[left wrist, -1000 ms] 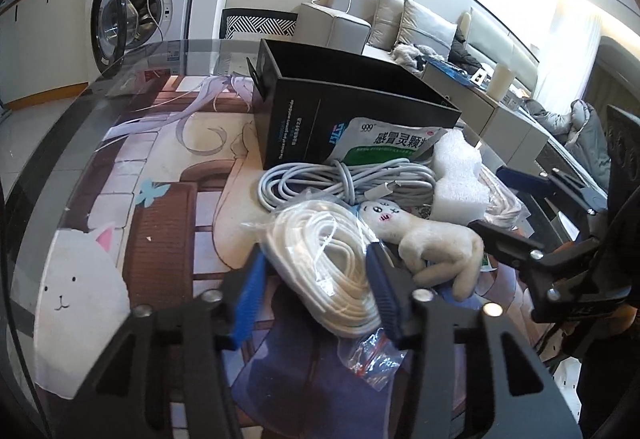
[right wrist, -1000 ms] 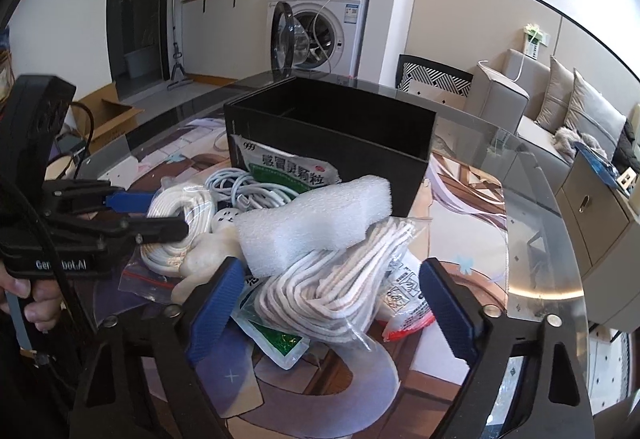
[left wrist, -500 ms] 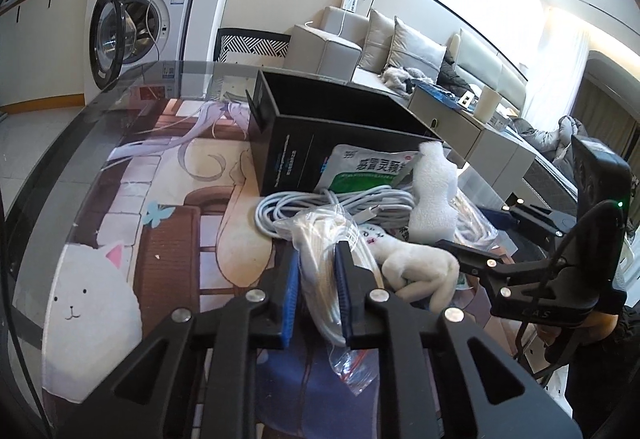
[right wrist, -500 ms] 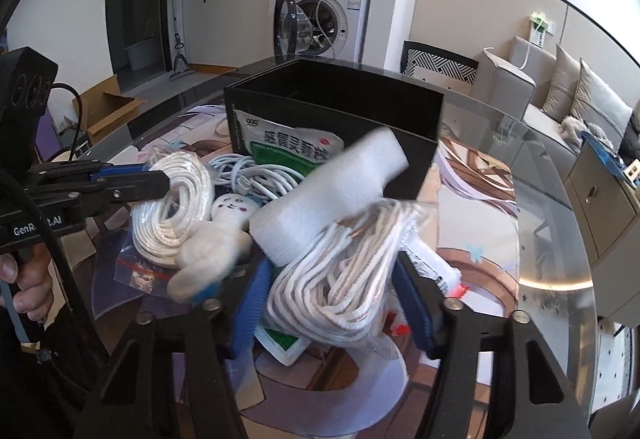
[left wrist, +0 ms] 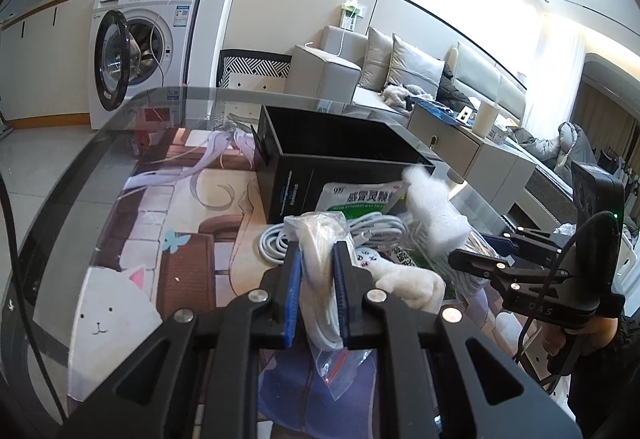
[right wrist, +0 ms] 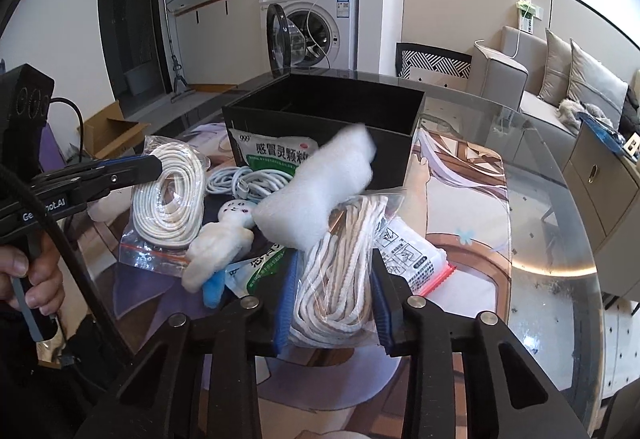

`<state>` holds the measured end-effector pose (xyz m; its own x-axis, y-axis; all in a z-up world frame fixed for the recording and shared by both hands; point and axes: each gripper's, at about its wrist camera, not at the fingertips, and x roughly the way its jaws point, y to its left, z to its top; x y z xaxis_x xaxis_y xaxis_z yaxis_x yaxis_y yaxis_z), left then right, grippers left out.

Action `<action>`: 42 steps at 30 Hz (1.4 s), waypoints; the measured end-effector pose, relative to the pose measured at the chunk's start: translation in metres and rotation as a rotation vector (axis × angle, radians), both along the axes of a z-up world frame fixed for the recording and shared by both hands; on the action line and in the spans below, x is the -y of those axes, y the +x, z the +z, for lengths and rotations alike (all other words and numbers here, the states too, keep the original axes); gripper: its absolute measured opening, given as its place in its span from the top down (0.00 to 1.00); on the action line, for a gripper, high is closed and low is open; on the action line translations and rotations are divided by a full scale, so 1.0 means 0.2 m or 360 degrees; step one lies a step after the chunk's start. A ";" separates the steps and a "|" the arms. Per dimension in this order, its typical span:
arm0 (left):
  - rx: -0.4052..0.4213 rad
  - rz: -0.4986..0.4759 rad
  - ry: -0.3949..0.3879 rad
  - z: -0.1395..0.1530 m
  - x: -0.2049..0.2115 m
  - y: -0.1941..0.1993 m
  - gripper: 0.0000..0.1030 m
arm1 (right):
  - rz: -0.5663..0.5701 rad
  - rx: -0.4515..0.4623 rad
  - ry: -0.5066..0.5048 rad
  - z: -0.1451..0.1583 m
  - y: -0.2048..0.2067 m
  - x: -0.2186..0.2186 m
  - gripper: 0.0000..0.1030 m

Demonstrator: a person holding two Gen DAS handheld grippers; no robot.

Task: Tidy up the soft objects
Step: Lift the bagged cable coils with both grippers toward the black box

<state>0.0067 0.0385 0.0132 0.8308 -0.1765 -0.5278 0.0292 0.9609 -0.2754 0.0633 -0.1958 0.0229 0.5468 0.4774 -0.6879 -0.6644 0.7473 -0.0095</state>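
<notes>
My left gripper (left wrist: 317,259) is shut on a clear bag of coiled white rope (left wrist: 318,279), which also shows in the right wrist view (right wrist: 168,195), lifted off the table. My right gripper (right wrist: 334,271) is shut on a second bag of white rope (right wrist: 340,267). A white foam block (right wrist: 320,187) rests tilted on that bag. A small white plush toy (right wrist: 222,235) lies between the two bags. An open black box (right wrist: 336,119) stands behind the pile, and it shows in the left wrist view (left wrist: 340,167) too.
A green-and-white medicine pouch (right wrist: 276,153) leans on the box front. A coiled grey cable (right wrist: 248,179) lies below it. More packets (right wrist: 412,259) lie at the right of the pile. The glass table edge (right wrist: 560,267) curves round at the right.
Both grippers closed from wide open onto their rope bags. The left bag has been lifted. The foam block has tipped up with the right bag.
</notes>
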 end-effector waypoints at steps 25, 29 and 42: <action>0.0015 0.0062 0.0024 0.06 -0.09 -0.06 0.88 | -0.0086 0.0181 0.0098 0.22 -0.15 0.15 0.69; -0.0086 0.0114 0.0058 -0.03 -0.09 -0.03 0.55 | -0.0114 0.0194 0.0126 0.23 -0.15 0.17 0.69; -0.0312 0.0174 0.0086 -0.19 -0.01 0.14 0.27 | -0.0148 0.0212 0.0148 0.24 -0.15 0.20 0.69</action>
<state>0.0347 0.0402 -0.0245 0.7241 -0.0583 -0.6872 -0.1246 0.9690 -0.2134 0.0329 -0.2358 0.0702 0.6747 0.4790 -0.5616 -0.5901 0.8071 -0.0205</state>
